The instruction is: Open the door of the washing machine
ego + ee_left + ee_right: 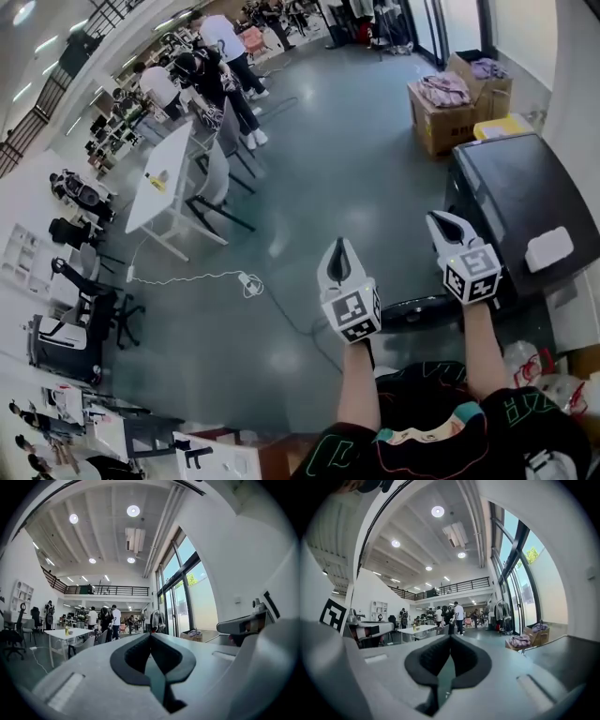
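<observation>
Washing machine; tools closed, empty

Right tool jaws together, nothing between; beyond, people beside white bench, clothes-filled boxes at right.

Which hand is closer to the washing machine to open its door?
Right. The right gripper is beside the washing machine; the left gripper sits farther out over the floor. Both are shut, holding nothing.
</observation>
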### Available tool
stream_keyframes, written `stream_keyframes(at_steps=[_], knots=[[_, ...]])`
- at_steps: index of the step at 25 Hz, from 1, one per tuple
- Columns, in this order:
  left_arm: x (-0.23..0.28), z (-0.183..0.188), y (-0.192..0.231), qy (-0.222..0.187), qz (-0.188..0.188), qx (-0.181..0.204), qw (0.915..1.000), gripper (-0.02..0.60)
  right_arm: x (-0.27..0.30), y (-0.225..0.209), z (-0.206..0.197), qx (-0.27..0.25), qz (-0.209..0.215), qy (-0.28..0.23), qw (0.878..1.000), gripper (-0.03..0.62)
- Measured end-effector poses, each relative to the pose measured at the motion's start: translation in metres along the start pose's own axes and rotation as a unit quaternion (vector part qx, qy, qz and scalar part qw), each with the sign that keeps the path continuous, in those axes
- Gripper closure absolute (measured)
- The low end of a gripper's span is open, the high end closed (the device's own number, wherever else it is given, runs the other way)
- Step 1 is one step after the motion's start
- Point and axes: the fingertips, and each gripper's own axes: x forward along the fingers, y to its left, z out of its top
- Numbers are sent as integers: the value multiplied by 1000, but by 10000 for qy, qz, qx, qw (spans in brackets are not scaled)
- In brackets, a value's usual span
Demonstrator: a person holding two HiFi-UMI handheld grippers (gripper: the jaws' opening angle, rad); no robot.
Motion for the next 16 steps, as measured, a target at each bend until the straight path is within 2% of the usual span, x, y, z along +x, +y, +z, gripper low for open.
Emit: stream_keyframes(at_steps=[5, 16], knots=[[-7, 3, -1, -90, -27, 24, 10000, 571, -8, 2, 3, -171, -177, -43, 9997, 591], [-22, 3, 11, -19, 28, -12, 10000, 571, -13, 19, 8, -287, -220, -19, 9993, 591]])
